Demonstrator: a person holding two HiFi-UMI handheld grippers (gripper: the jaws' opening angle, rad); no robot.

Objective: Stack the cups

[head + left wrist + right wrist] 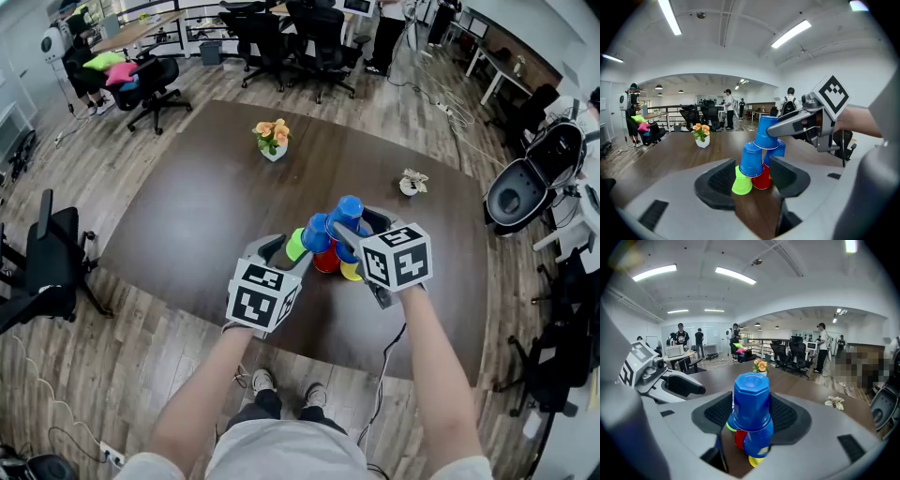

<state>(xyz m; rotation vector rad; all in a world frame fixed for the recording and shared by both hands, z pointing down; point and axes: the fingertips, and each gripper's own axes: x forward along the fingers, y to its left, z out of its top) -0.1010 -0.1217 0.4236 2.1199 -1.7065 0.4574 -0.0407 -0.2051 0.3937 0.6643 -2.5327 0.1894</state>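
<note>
1. Head view: the cup pyramid (319,234) stands at frame centre on the brown table (187,216), between both grippers.
   - The right gripper (361,225) comes in from the lower right and is clamped on the top blue cup (350,208), which is mouth down with its long axis vertical.
   - The left gripper (286,253) sits at the pyramid's left flank, beside the green cup (295,244). It is level with the base row, not the top.

2. Left gripper view: the left gripper (752,180) has its fingers spread and is pinching nothing.
   - The green cup (741,182), red cup (762,178) and left mid-row blue cup (751,159) stand right at the fingertips, at centre frame. I can't tell if it touches the green one.
   - The top blue cup (765,132) is up and right of centre. Its rim is on, or a hair above, both mid-row blues; I can't tell which.

3. Right gripper view: the pads of the right gripper (751,413) are pressed on both sides of the top blue cup (751,401), dead centre.
   - Straight below it are the right mid-row blue cup (757,444), then the yellow cup (754,461).
   - My read: the next step is to seat the cup and let go, which hinges on its rim straddling both blues evenly. The right hand owns this; the left is free to steady the base.
</note>
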